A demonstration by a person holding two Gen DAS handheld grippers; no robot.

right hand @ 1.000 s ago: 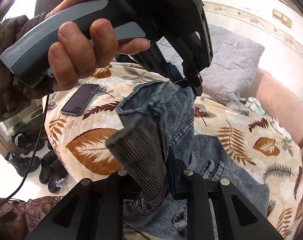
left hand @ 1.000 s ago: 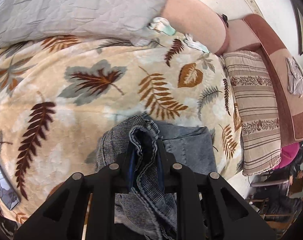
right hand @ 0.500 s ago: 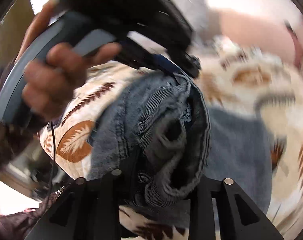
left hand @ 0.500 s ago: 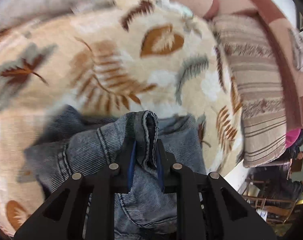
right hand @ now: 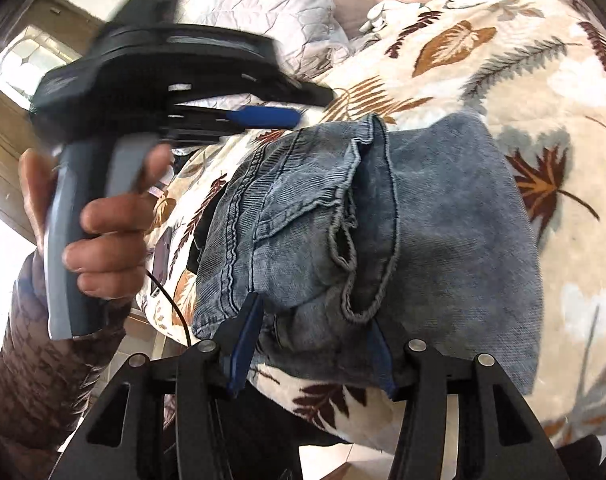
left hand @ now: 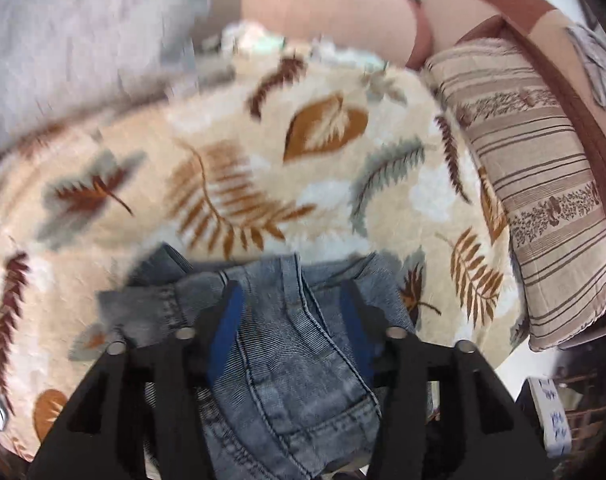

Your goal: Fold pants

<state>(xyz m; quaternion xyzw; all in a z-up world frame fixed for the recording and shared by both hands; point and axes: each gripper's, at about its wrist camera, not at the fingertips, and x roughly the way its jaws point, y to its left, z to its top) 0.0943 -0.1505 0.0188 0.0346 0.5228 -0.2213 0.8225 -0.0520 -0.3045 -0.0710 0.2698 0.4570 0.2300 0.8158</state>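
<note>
Pants [right hand: 383, 220]: blue denim, folded into a compact bundle, lying on the blanket [right hand: 523, 72] near its front edge. Several layers are stacked; a hem edge and a seam run across the top layer, and a pocket flap shows on the left part in the right wrist view. In the left wrist view the pants [left hand: 299, 344] fill the lower centre, with a curved pocket seam facing up.

Left gripper [left hand: 293, 300]: fingers spread wide, blue pads [left hand: 227, 320] on either side of the top denim layer, not pinching it. Whether the pads touch the cloth cannot be told. In the right wrist view the left gripper [right hand: 291, 108] sits above and behind the bundle, motion-blurred, with the left hand [right hand: 99, 232] wrapped round its grey handle.

Right gripper [right hand: 315, 340]: fingers also wide apart, straddling the near edge of the bundle; denim lies between them but is not clamped.

Blanket: cream plush with brown, rust and grey leaf prints, covering the bed. A grey quilted pillow [left hand: 83, 40] lies at the far left of the left wrist view; a striped beige pillow [left hand: 543, 184] lies along the right side. A phone [right hand: 163, 248] rests on the blanket left of the pants, partly hidden.
</note>
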